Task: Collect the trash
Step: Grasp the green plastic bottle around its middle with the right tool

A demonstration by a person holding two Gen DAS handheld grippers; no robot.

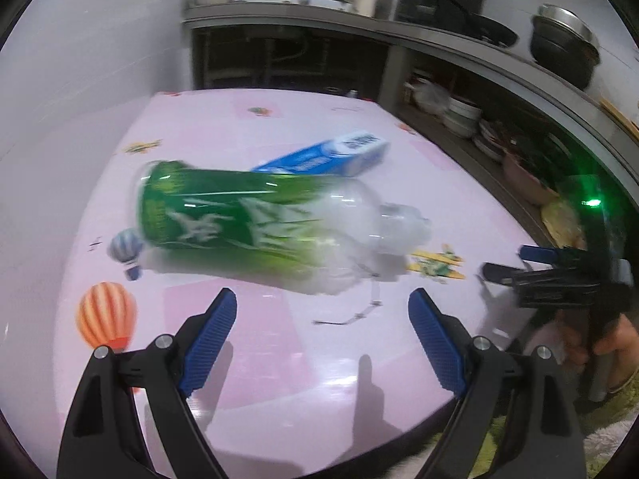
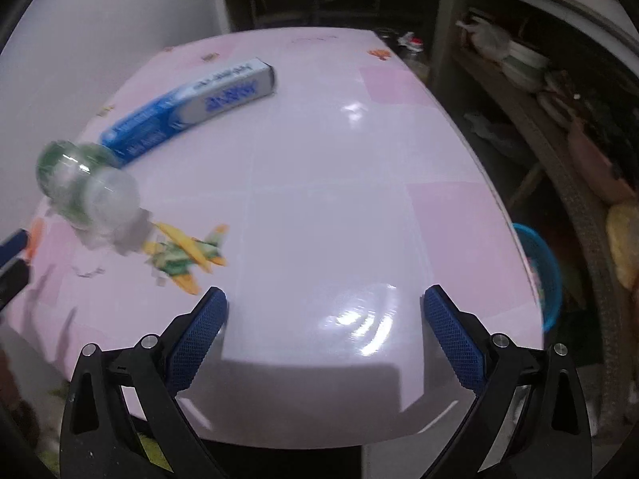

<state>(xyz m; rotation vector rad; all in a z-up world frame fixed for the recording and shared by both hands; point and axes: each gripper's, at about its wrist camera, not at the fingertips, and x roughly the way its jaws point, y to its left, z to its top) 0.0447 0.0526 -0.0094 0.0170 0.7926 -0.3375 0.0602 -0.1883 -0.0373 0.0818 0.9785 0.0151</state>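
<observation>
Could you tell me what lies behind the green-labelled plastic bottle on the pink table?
A blue and white carton lies behind the bottle; the bottle covers the carton's near end in the left wrist view.

Both wrist cameras look steeply down along their claws at the pink table [image 1: 279, 359], the left one close over the green bottle [image 1: 247, 215], the right one nearer the table's edge, both sharing bottle and blue box [image 2: 191, 107].
</observation>
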